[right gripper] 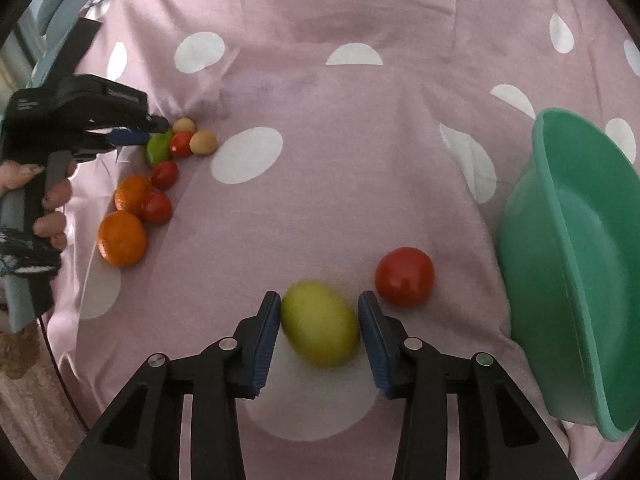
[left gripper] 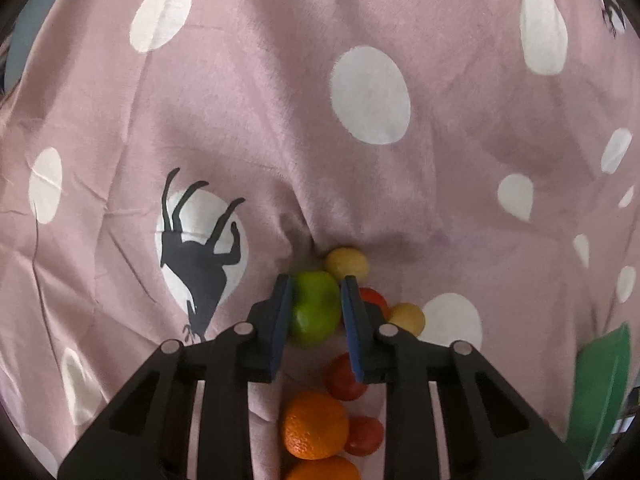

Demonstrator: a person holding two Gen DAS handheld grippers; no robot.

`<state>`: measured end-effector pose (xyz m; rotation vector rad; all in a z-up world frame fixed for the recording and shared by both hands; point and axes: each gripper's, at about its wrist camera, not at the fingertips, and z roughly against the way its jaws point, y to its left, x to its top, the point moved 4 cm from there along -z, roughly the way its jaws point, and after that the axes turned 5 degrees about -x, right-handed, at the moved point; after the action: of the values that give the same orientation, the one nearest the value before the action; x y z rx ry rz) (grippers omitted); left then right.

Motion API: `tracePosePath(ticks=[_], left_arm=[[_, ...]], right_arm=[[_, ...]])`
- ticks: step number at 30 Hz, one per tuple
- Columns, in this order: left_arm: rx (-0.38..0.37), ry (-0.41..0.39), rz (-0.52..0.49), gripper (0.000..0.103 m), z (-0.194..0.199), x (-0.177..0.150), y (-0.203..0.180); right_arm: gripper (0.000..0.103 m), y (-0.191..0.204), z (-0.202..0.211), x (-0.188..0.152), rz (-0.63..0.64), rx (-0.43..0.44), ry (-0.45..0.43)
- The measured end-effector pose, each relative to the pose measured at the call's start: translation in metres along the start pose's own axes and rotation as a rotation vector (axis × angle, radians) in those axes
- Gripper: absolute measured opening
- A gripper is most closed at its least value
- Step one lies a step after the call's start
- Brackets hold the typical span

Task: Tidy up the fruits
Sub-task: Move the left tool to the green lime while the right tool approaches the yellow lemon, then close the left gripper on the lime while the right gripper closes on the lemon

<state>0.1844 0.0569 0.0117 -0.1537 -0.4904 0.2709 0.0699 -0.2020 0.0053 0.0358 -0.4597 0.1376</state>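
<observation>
In the left wrist view my left gripper (left gripper: 315, 285) is shut on a green lime (left gripper: 314, 308), its pads touching both sides. Around it lie a yellow fruit (left gripper: 347, 264), a second yellow fruit (left gripper: 408, 317), red tomatoes (left gripper: 344, 378) and oranges (left gripper: 314, 426). In the right wrist view my right gripper (right gripper: 319, 301) has its pads against a yellow-green lemon (right gripper: 320, 323) resting on the cloth. A red tomato (right gripper: 405, 277) lies just to its right. The left gripper (right gripper: 136, 136) shows at the far left, at the fruit cluster.
A green plastic basin (right gripper: 568, 264) lies tipped on its side at the right; it also shows in the left wrist view (left gripper: 600, 392). Everything rests on a soft pink polka-dot cloth (right gripper: 340, 128) with wrinkles. A hand holds the left gripper's handle (right gripper: 24, 208).
</observation>
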Motion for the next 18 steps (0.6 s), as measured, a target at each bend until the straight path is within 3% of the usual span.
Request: tracePosePath(ticks=[6,14,17,18], left_arm=[[0.068,-0.019,-0.025,0.028,-0.01,-0.001,-0.012],[0.093,-0.033,-0.02,0.032,-0.034,-0.004,-0.042],[0.041,-0.028,-0.006,0.033,-0.036,-0.009,-0.044],[-0.001,0.012,0.02,0.033,-0.042,-0.012,-0.042]], right_arm=[[0.043,0.003,-0.001,0.001,0.009,0.002,-0.002],[0.038,0.002,-0.008,0.002,-0.001,0.009,0.006],[0.038,0.002,-0.008,0.002,-0.006,0.01,0.002],[0.038,0.002,-0.008,0.002,-0.009,0.009,0.002]])
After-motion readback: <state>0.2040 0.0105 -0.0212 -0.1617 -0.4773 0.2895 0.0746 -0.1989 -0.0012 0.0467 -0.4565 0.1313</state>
